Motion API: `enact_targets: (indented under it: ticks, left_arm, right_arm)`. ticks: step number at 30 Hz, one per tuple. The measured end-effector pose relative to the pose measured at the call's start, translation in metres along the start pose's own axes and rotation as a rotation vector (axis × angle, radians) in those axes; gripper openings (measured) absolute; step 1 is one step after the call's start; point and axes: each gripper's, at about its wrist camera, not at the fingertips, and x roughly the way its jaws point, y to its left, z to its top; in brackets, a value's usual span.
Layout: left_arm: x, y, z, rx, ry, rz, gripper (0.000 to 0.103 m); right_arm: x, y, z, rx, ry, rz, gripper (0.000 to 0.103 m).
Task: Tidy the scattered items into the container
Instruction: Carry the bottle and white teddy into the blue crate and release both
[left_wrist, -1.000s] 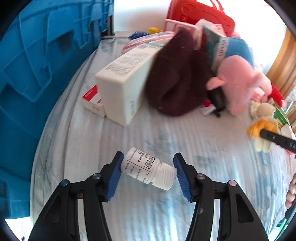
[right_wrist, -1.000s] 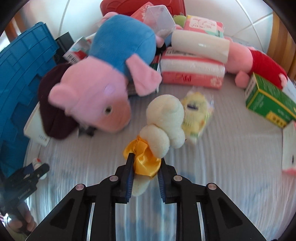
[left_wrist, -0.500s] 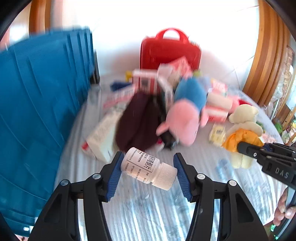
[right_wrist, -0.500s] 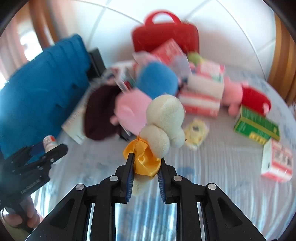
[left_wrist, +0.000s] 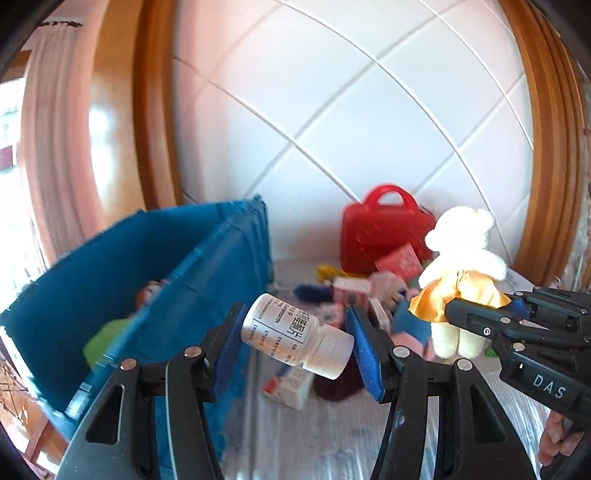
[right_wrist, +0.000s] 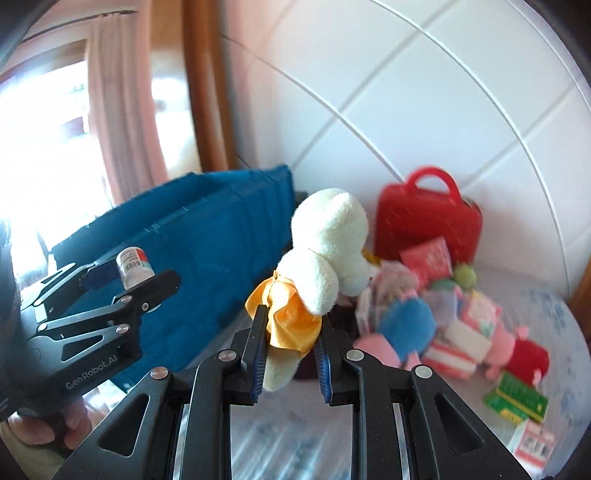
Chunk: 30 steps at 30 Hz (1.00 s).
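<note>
With both picks made, I'm mid-carry: left gripper (left_wrist: 295, 341) clamped on the white pill bottle (left_wrist: 293, 334) end to end, cap at about 4 o'clock, bottle tilted. Right gripper (right_wrist: 290, 341) clenched on the cream plush bear (right_wrist: 325, 254) at its orange satin dress (right_wrist: 291, 321), head up, legs dangling below the jaws. Both loads are clear of the bed.

Blue crate (left_wrist: 122, 273) sits at 9 o'clock in the left view, open top, something green and an orange-brown thing already inside, too blurred to name. Next move, I judge: swing both grippers to 9 o'clock over the near wall, then release one at a time; bottle should drop clean, bear may snag on the pads.

In the way: crate wall stands tall, so loads must stay above the rim. The two grippers ride close, collision risk. Still on the bed at 3 o'clock: red carry case (right_wrist: 428, 218), blue-and-pink plush (right_wrist: 402, 328), green box (right_wrist: 517, 400), assorted packets.
</note>
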Motion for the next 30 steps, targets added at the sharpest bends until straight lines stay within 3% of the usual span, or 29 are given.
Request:
enact_targets:
  ticks: [6,12,16,20,25,30]
  left_arm:
    - [-0.027,0.076,0.021,0.002,-0.055,0.111,0.055]
    - [-0.031,0.197,0.036,-0.006,-0.024,0.189,0.055]
    - [0.001,0.280,0.051,0.000,0.087,0.207,0.055]
    - [0.054,0.334,0.055,0.018,0.239,0.170,0.055]
    - [0.109,0.364,0.042,0.039,0.403,0.104,0.055]
    - [0.135,0.370,0.029,0.028,0.500,0.025,0.055]
  right_arm:
    - [0.014,0.062,0.045,-0.056,-0.048,0.075,0.023]
    - [0.050,0.150,0.087,-0.093,-0.067,0.114,0.023]
    - [0.094,0.215,0.118,-0.100,-0.023,0.127,0.023]
    - [0.147,0.262,0.140,-0.053,0.065,0.133,0.023]
    - [0.207,0.295,0.140,-0.020,0.220,0.100,0.023]
    - [0.256,0.297,0.114,-0.035,0.393,0.023,0.023]
